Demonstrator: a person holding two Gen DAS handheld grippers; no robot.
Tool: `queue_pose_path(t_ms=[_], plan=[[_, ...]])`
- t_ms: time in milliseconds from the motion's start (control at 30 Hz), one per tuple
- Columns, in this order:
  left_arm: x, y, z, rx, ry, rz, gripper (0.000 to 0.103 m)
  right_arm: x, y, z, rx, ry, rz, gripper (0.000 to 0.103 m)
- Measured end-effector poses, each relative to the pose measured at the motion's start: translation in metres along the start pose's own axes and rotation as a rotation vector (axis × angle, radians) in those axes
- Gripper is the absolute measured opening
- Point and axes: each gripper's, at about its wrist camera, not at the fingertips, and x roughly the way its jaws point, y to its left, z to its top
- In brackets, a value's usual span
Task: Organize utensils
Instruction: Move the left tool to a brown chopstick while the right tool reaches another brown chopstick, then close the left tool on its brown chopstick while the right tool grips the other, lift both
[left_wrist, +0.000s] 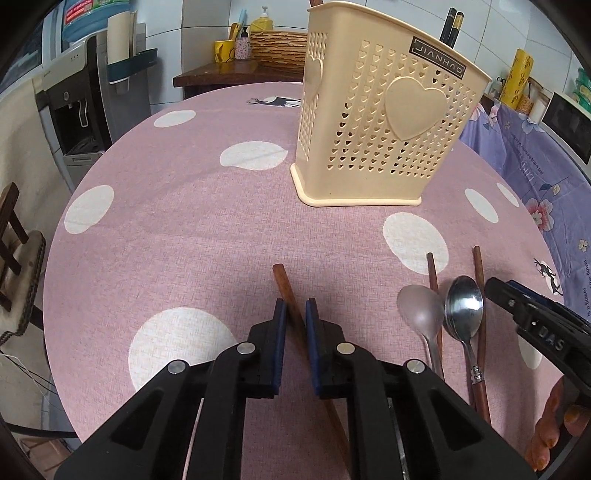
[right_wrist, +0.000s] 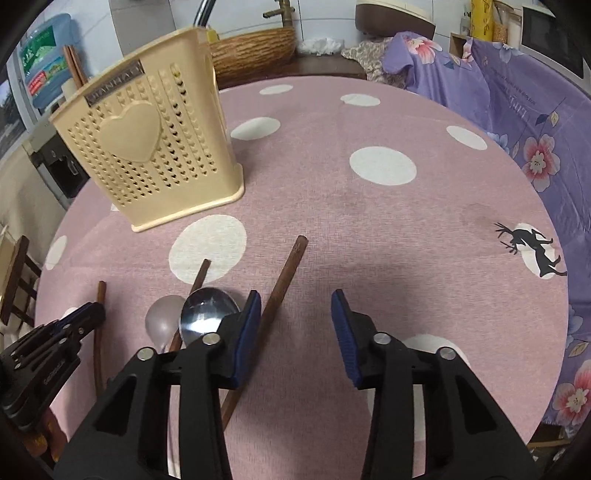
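A cream perforated utensil holder (left_wrist: 384, 122) stands on the pink dotted tablecloth (left_wrist: 177, 229), with chopsticks inside; it also shows in the right wrist view (right_wrist: 147, 147). My left gripper (left_wrist: 295, 314) is shut on a brown wooden chopstick (left_wrist: 284, 284) lying on the cloth. To its right lie two more brown chopsticks (left_wrist: 480, 273), a matte spoon (left_wrist: 419, 310) and a shiny spoon (left_wrist: 463, 306). My right gripper (right_wrist: 295, 314) is open and empty, low over the cloth; a chopstick (right_wrist: 291, 258) runs beside its left finger, and the shiny spoon (right_wrist: 207, 310) lies to the left.
A woven basket (left_wrist: 277, 46), yellow cup and bottles stand on a wooden counter behind the table. A water dispenser (left_wrist: 74, 107) is at the left. A purple floral cloth (right_wrist: 517, 122) covers furniture at the right. A wooden stool (left_wrist: 11, 240) stands by the left table edge.
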Motion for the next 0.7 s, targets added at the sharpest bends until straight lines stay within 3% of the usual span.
queue_pose_path(t_ms=[333, 433, 567, 700], plan=[[-0.002, -0.004, -0.004, -0.007, -0.005, 0.022, 0.012, 0.01, 0.021, 0.006, -0.067, -0.003, -0.096, 0.031], [-0.003, -0.006, -0.006, -0.008, -0.011, 0.036, 0.012, 0.012, 0.023, 0.008, -0.078, -0.003, -0.097, 0.027], [-0.002, -0.012, -0.007, 0.02, -0.022, 0.07, 0.012, 0.016, 0.029, 0.013, -0.099, 0.005, -0.085, 0.013], [0.0, -0.01, -0.004, 0.021, -0.017, 0.059, 0.011, 0.019, 0.03, 0.018, -0.109, 0.008, -0.076, 0.012]])
